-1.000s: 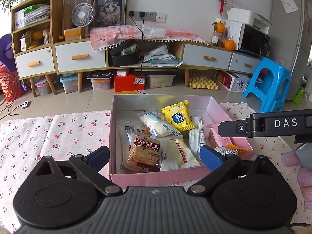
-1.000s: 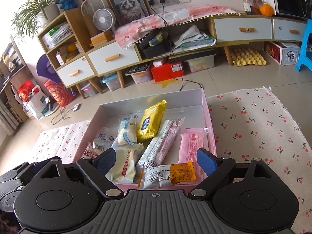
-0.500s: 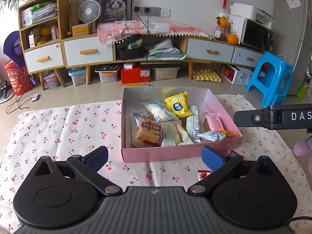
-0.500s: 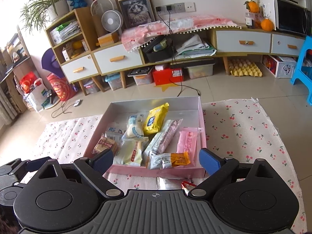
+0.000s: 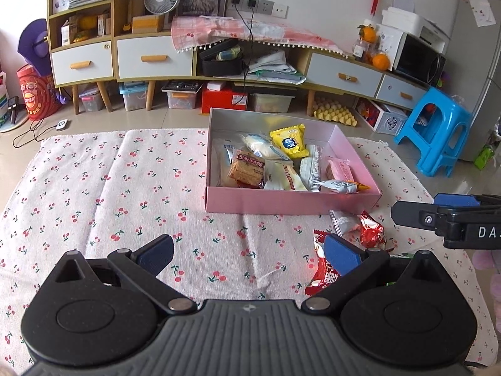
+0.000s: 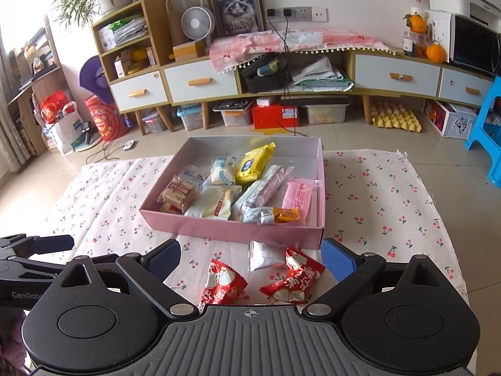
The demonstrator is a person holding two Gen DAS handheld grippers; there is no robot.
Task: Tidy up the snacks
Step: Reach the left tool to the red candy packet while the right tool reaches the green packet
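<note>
I had the right gripper [image 6: 250,260] spread wide and empty; two red packets [image 6: 291,277] lay just before the pink box [image 6: 231,227], directly ahead, nearer than my left gripper [image 5: 249,252], also wide.

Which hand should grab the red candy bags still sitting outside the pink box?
Probably the right. The right gripper is open with both red snack packets lying straight ahead between its jaws. The left gripper faces mostly bare cloth.
</note>
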